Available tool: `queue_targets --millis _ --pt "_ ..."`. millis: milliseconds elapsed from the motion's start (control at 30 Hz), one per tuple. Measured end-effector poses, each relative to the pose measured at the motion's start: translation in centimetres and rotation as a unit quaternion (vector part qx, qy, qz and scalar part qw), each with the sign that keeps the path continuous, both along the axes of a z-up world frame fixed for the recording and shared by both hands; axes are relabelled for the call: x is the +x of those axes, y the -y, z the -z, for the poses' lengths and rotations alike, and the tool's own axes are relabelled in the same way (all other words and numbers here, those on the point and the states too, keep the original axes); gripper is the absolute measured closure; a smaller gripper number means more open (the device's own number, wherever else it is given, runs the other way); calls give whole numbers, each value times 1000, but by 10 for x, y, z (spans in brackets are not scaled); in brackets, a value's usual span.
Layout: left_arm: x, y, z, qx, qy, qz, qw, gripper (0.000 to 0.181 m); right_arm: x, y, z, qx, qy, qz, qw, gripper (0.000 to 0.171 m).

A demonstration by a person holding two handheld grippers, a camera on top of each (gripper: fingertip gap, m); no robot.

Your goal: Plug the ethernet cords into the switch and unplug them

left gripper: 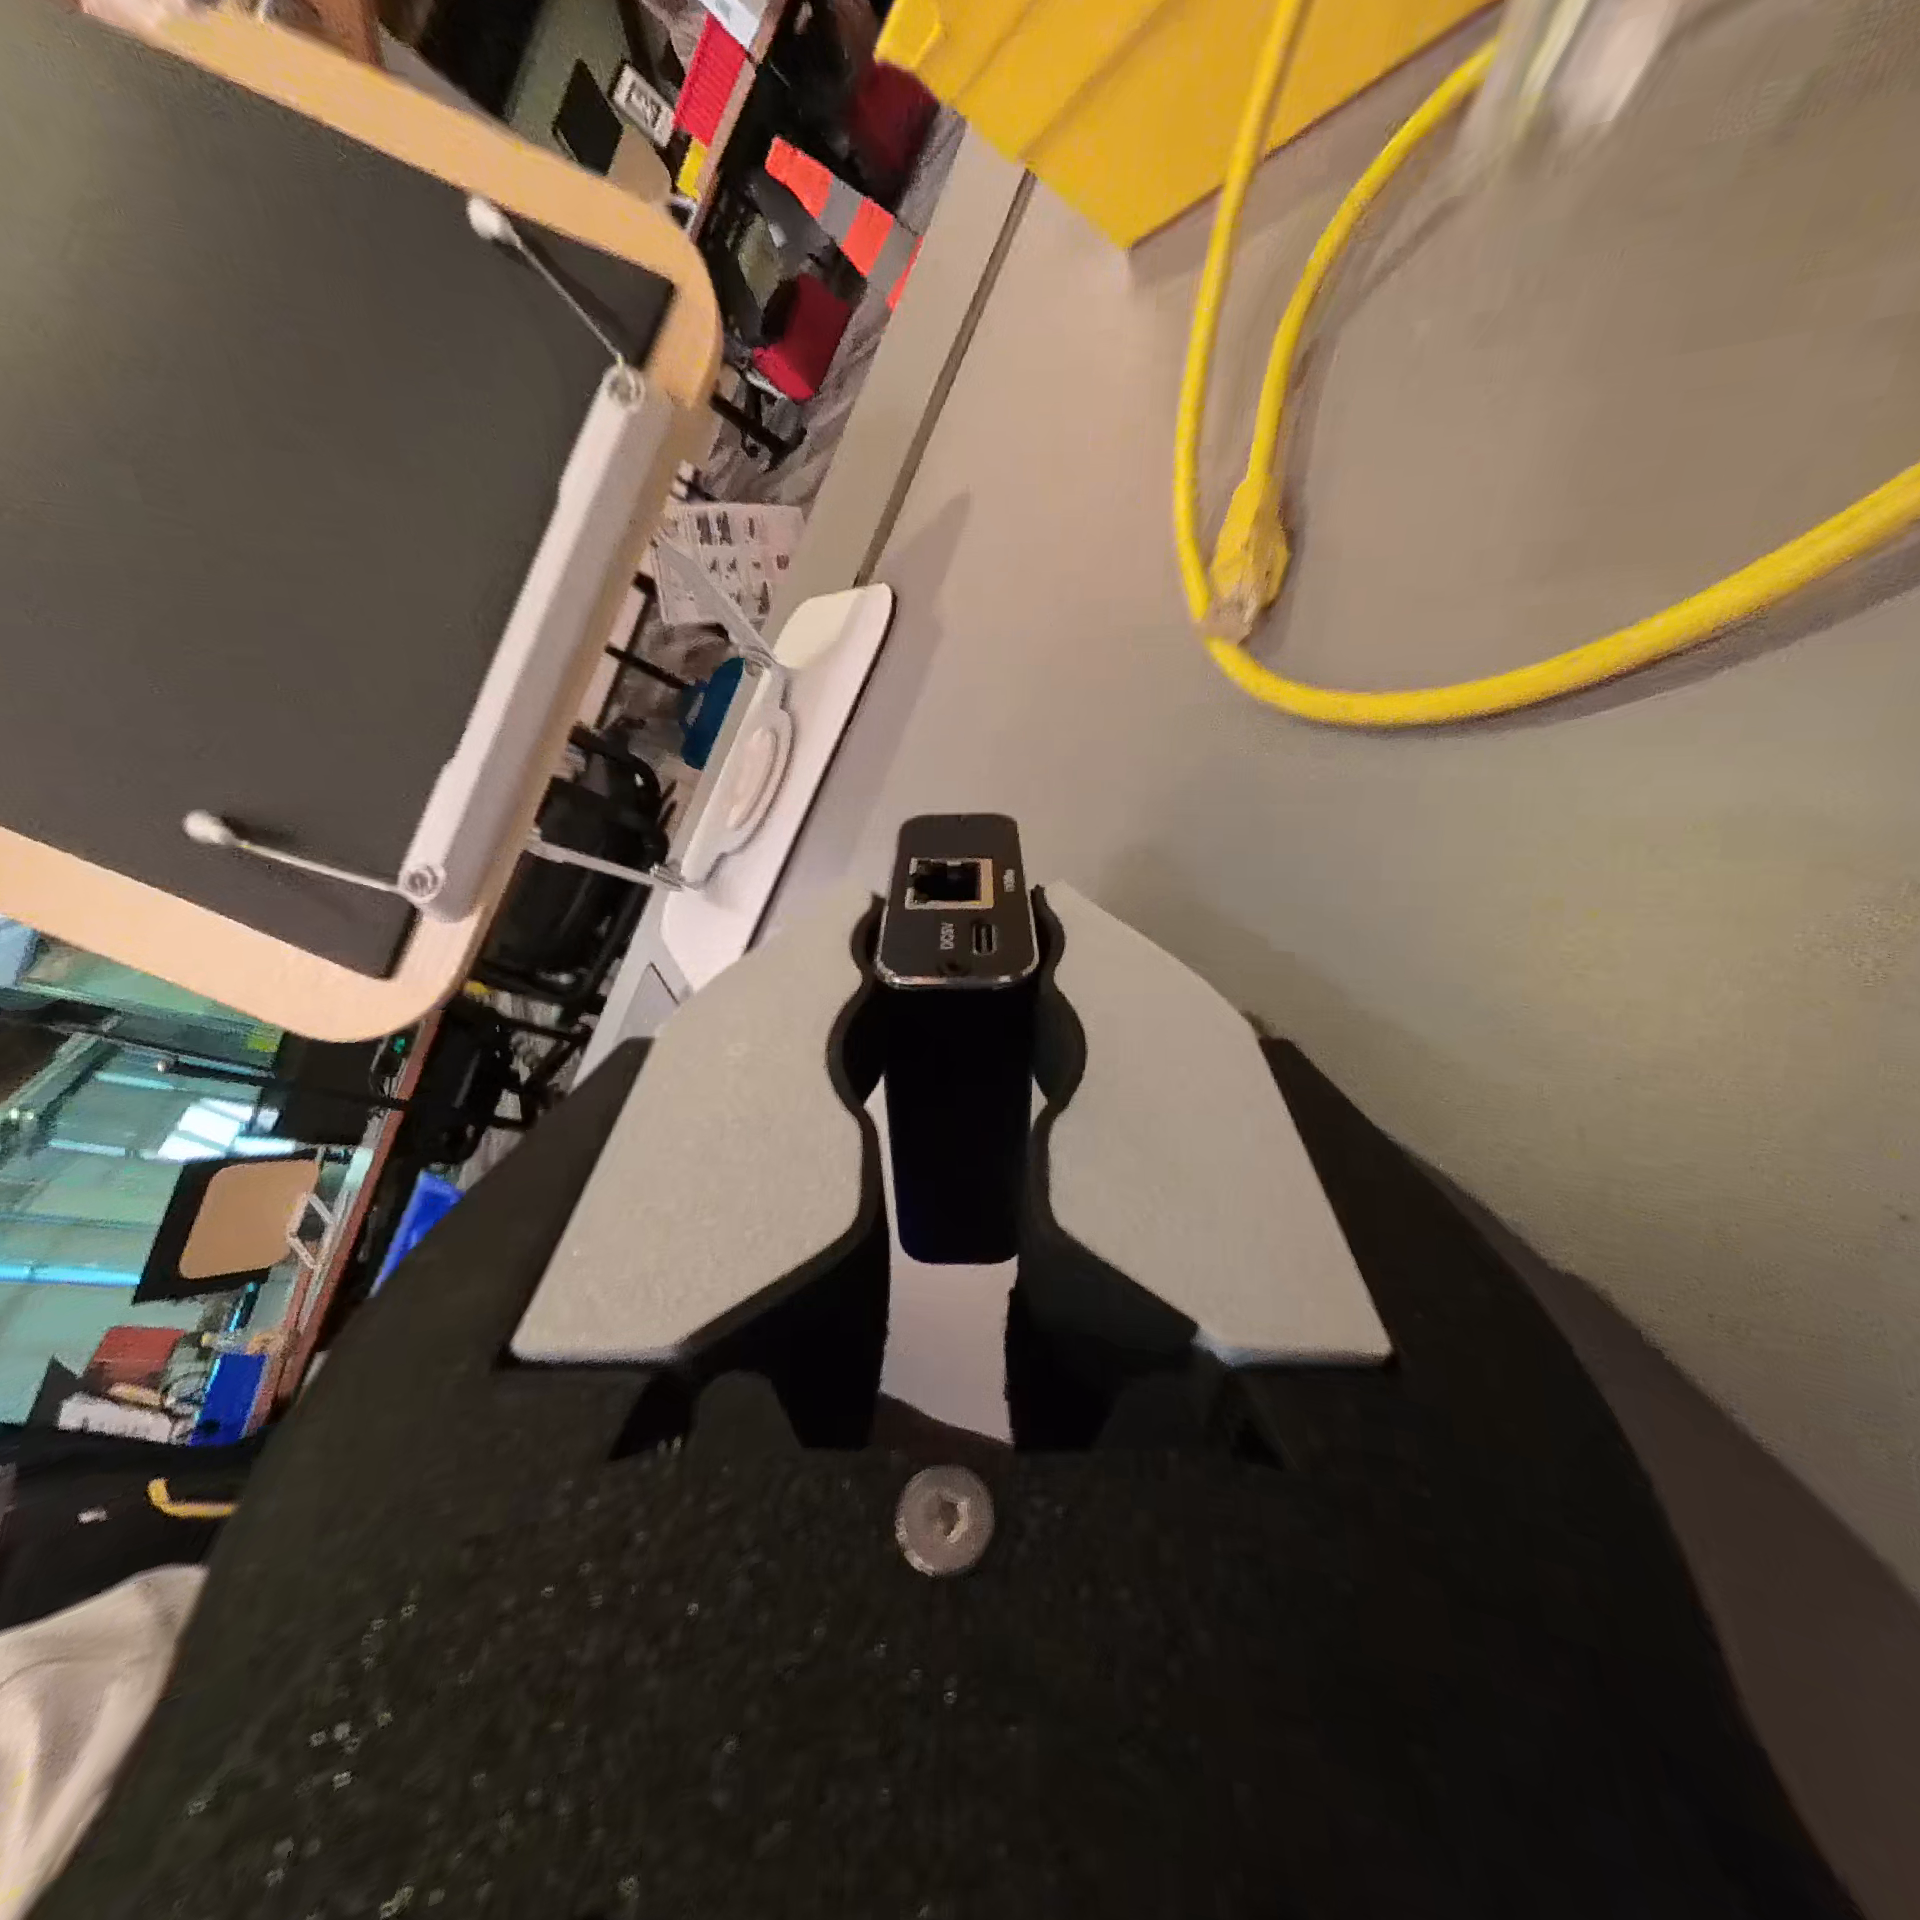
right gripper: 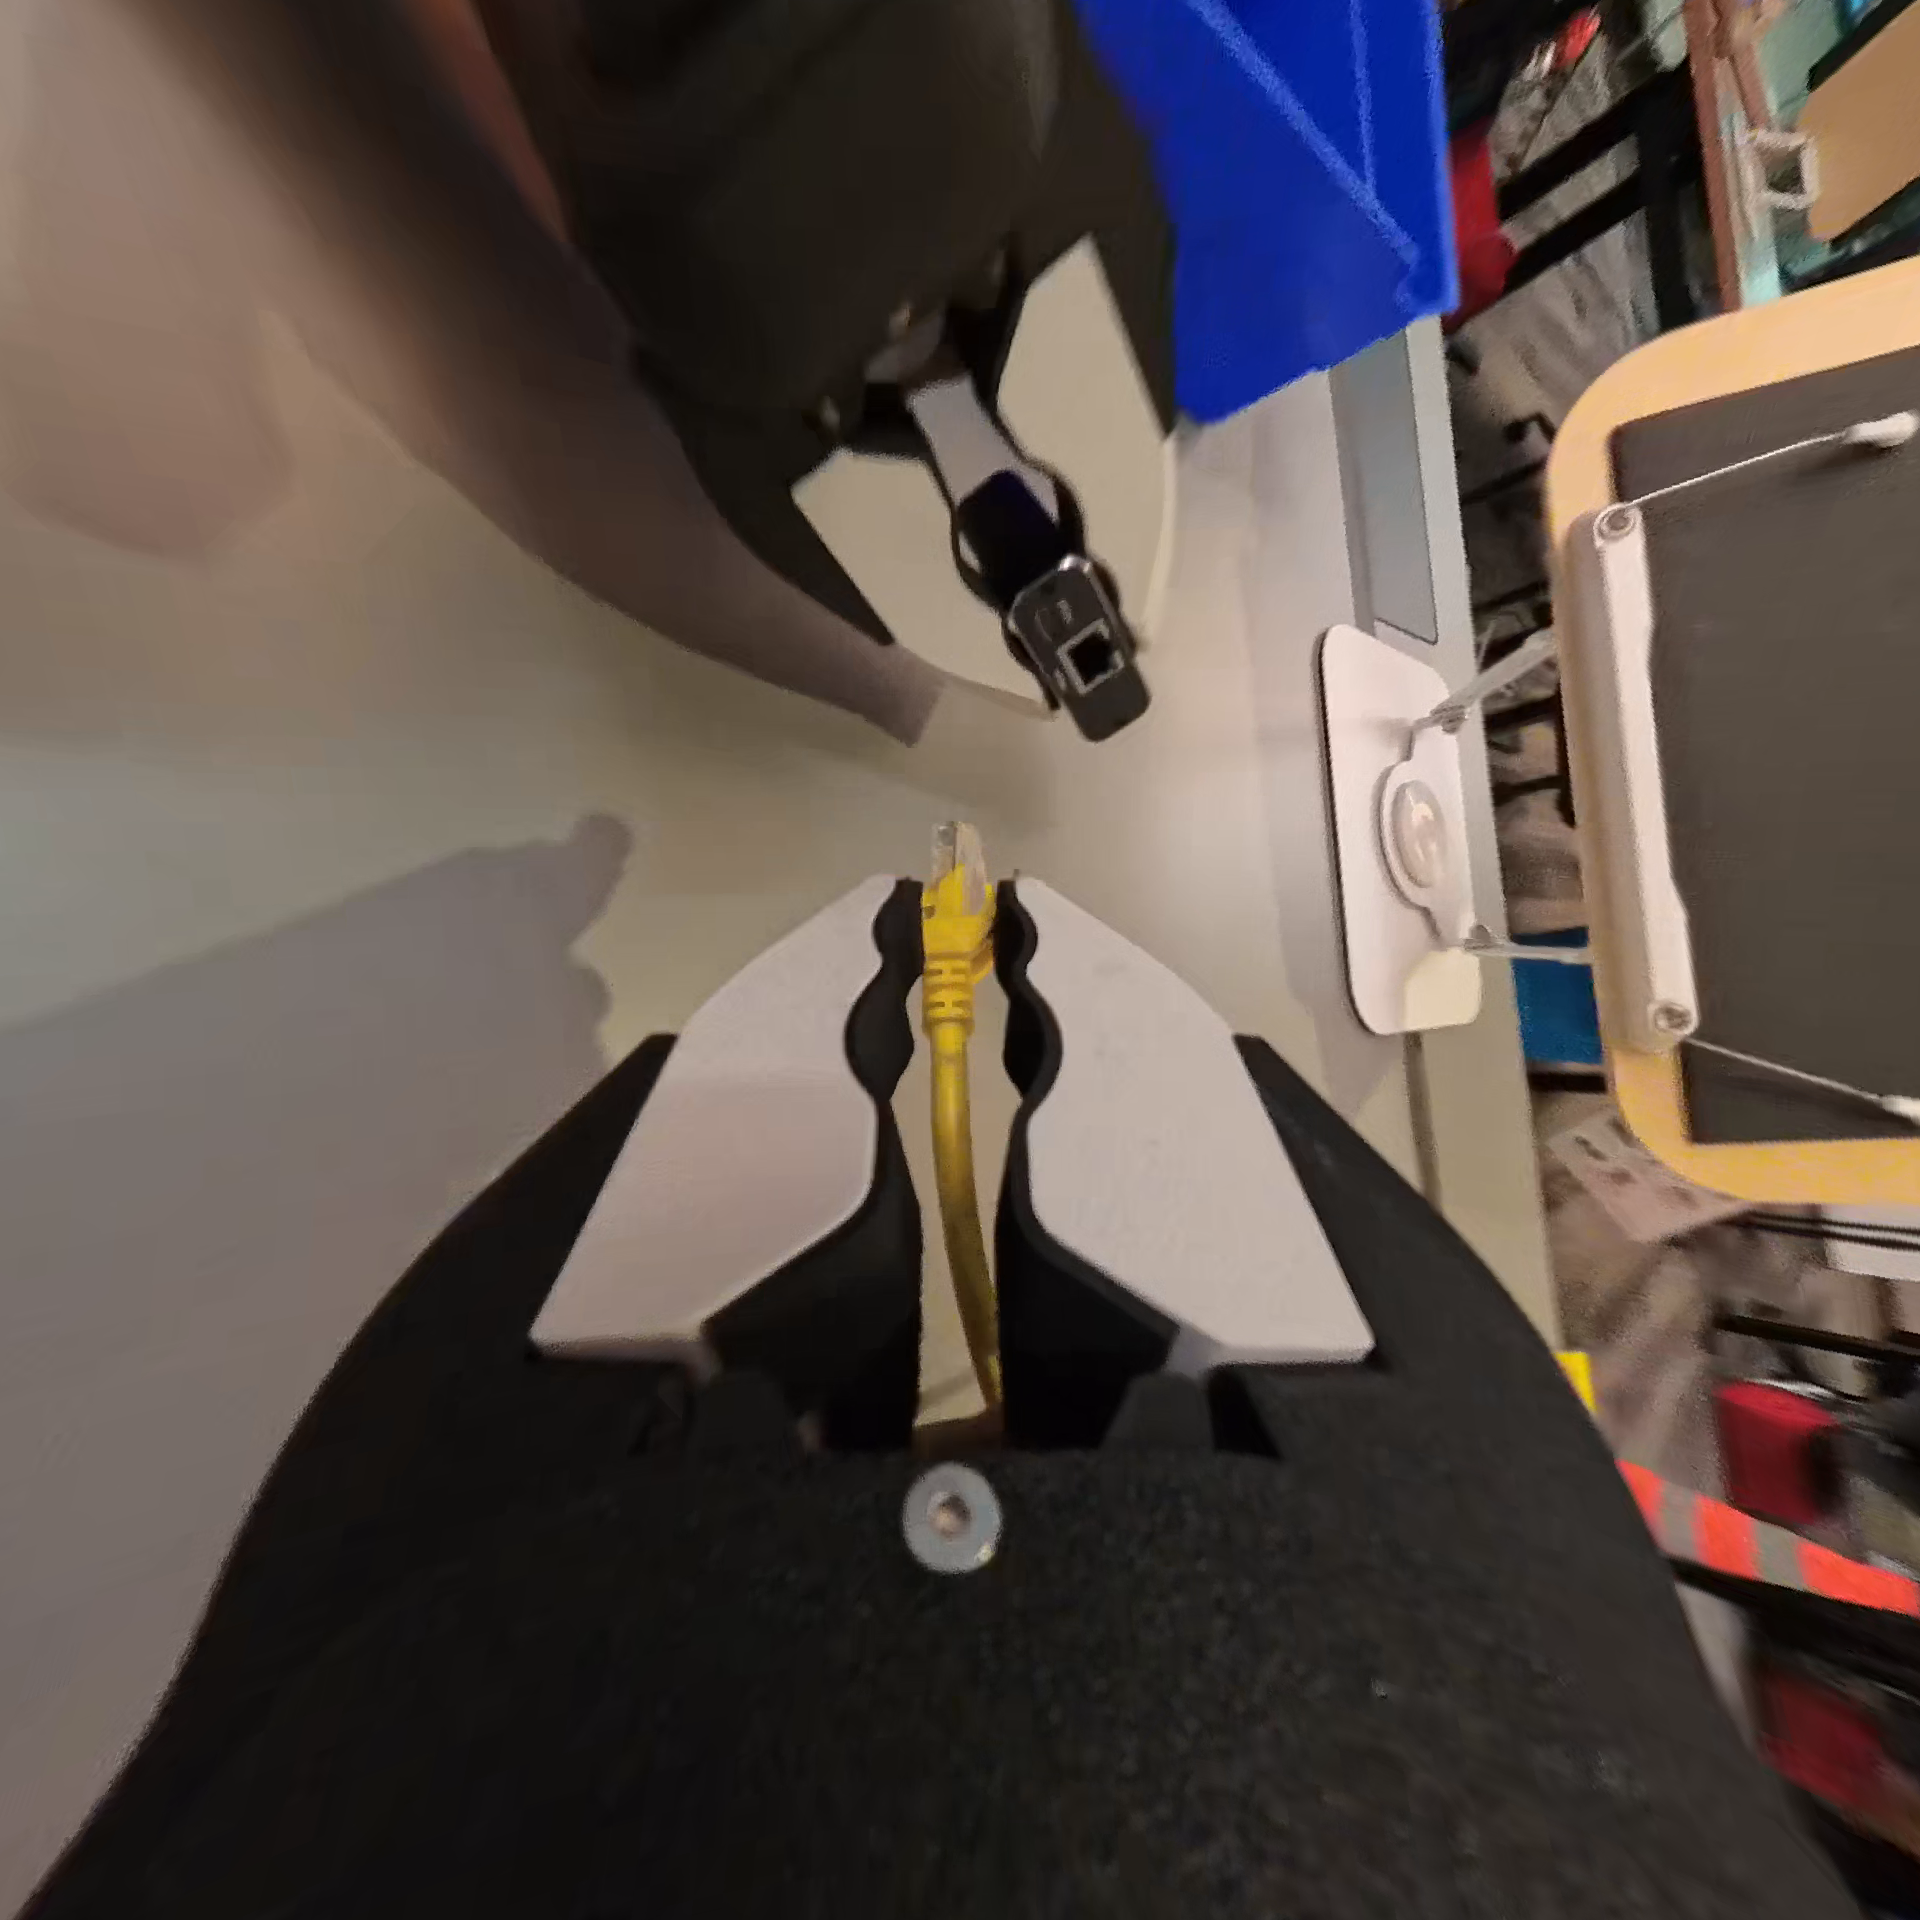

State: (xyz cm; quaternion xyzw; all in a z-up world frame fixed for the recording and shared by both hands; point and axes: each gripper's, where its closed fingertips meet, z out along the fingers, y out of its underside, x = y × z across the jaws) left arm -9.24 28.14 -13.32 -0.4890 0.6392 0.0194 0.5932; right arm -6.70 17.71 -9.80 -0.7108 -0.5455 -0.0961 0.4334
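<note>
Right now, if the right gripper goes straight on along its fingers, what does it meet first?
Probably bare tabletop. The right gripper holds the yellow cord plug pointing past the switch, which sits up and to the right in the left gripper. Depth is unclear.

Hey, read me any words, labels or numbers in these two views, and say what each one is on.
I won't read writing out; here is where it stands.
On the switch in the left gripper: small white markings beside its two ports.
On the printed sheet past the table edge: too blurred.
On the white label on the far shelves: too small.
On the yellow ethernet plug in the right gripper: none visible.
</note>
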Motion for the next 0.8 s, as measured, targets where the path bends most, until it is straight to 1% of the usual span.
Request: queue_targets --millis 67,133,200,267,333,367,400,433,467,533,567,600,667,733,800 --pt "-5 -10 3 -16 6 -20 1000 157 -14 21 -15 -35 -89 -14 995 157" --pt "-6 -15 2 -65 30 -27 997 157 -28 41 -23 -51 -171 -20 984 157" --pt "-7 -16 1 -94 44 -24 994 157 -41 60 -11 -89 -224 -18 970 157" --pt "-7 -16 6 -107 40 -20 993 157 -45 73 18 -122 -221 8 968 156" --pt "-6 -14 11 -123 38 -15 992 157 -39 77 50 -146 -207 70 965 156" --pt "-5 -12 13 -132 36 -11 991 157 -41 83 59 -152 -208 79 963 155" --pt "-4 -10 14 -139 35 -7 990 157 -46 89 64 -161 -222 86 958 150" --pt "-3 -9 15 -141 33 -5 989 157 -48 92 65 -169 -233 101 952 139" --pt "-3 -7 16 -139 31 -2 990 157 -49 96 60 -175 -255 107 945 134" --pt "-1 -4 17 -133 25 4 991 157 -35 91 42 -162 -300 135 930 131" --pt "0 -2 17 -129 21 6 991 157 -16 81 34 -141 -312 170 924 133" --pt "0 -1 18 -125 18 8 992 157 8 68 30 -122 -312 216 917 137" --pt "2 3 19 -119 13 15 993 157 50 45 36 -118 -270 293 910 130" --pt "2 5 19 -112 10 19 994 157 71 25 45 -132 -210 333 910 130" --pt "3 8 18 -106 9 25 994 157 77 10 57 -172 -147 347 910 129"
